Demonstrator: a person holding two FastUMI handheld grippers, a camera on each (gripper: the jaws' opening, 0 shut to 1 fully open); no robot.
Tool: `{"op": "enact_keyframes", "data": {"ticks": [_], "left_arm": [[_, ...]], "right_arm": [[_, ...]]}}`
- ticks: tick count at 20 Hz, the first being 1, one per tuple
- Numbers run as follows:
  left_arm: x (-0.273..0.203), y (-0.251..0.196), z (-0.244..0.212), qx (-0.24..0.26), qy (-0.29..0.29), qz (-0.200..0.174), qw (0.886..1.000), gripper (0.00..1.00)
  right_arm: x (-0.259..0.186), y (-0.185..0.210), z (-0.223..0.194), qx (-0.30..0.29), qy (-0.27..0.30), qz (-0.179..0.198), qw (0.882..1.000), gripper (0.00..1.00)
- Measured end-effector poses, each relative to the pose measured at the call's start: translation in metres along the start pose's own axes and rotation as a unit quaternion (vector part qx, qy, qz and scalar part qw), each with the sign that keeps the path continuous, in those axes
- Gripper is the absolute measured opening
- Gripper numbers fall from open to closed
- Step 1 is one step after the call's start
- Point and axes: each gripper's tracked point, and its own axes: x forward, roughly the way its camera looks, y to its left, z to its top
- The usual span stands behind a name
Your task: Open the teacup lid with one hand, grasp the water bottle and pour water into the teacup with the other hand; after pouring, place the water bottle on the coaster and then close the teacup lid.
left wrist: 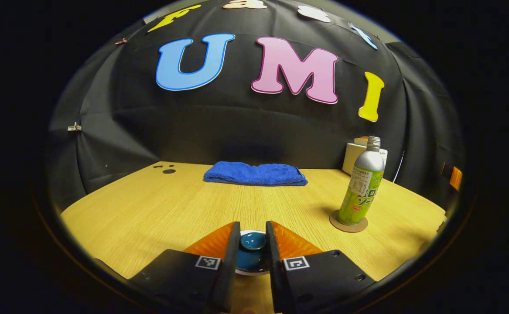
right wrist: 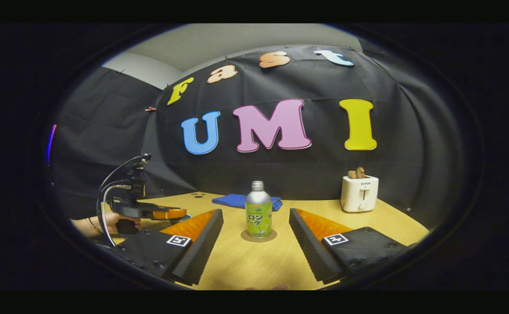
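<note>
In the left gripper view my left gripper (left wrist: pixel 253 223) is shut on the round knob of the blue teacup lid (left wrist: pixel 253 241). A thin white rim shows under the lid, and the fingers hide the cup itself. The silver and green water bottle (left wrist: pixel 363 186) stands upright on a round cork coaster (left wrist: pixel 348 225) to the right, well apart from it. In the right gripper view my right gripper (right wrist: pixel 256 211) is open, and the bottle (right wrist: pixel 258 214) on its coaster (right wrist: pixel 258 236) stands farther off, centred between the fingers. At the far left, a hand (right wrist: pixel 121 222) holds the left gripper (right wrist: pixel 179 214).
A folded blue towel (left wrist: pixel 254 174) lies at the back of the wooden table (left wrist: pixel 158 205). A white toaster (right wrist: pixel 359 193) stands at the back right, behind the bottle in the left gripper view. Black cloth walls close the table in on three sides.
</note>
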Motion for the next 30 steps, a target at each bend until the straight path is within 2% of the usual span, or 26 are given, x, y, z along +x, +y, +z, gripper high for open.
{"op": "enact_keyframes", "data": {"ticks": [4,5,6,8,9,13,14,17,18,19,25,30], "left_arm": [[-0.010,-0.001,0.001,-0.006,-0.003,0.008,1.000,0.55],[-0.015,0.000,0.004,-0.010,-0.011,0.014,1.000,0.65],[-0.023,0.003,0.009,-0.015,-0.020,0.022,0.999,0.71],[-0.041,0.007,0.021,-0.021,-0.045,0.035,0.998,0.87],[-0.052,0.009,0.029,-0.022,-0.062,0.037,0.997,0.89],[-0.093,0.007,0.044,-0.034,-0.104,0.023,0.994,0.90],[-0.102,0.004,0.043,-0.041,-0.107,0.013,0.993,0.90],[-0.118,-0.004,0.034,-0.046,-0.102,-0.012,0.994,0.91],[-0.123,-0.004,0.032,-0.049,-0.104,-0.014,0.993,0.90],[-0.127,-0.004,0.033,-0.053,-0.110,-0.017,0.992,0.90],[-0.136,-0.006,0.031,-0.058,-0.112,-0.029,0.992,0.90],[-0.139,-0.004,0.033,-0.052,-0.116,-0.027,0.991,0.90]], "right_arm": [[-0.002,-0.001,0.001,-0.007,-0.001,-0.003,1.000,0.94],[-0.001,0.000,0.001,-0.005,-0.001,-0.004,1.000,0.89],[-0.001,0.001,0.000,-0.003,0.001,-0.004,1.000,0.94],[-0.001,0.002,-0.001,-0.003,0.006,-0.005,1.000,0.94],[-0.002,0.004,-0.001,-0.005,0.007,-0.005,1.000,0.94],[-0.006,0.008,0.008,-0.008,-0.001,-0.010,1.000,0.94],[-0.007,0.009,0.009,-0.008,-0.001,-0.011,1.000,0.89],[-0.011,0.009,0.011,-0.007,0.001,-0.019,1.000,0.89],[-0.012,0.009,0.011,-0.007,0.000,-0.024,1.000,0.94],[-0.014,0.007,0.012,-0.008,-0.001,-0.028,1.000,0.94],[-0.019,0.002,0.015,-0.016,-0.004,-0.044,0.999,0.94],[-0.016,0.006,0.009,-0.022,0.000,-0.043,0.999,0.94]]}}
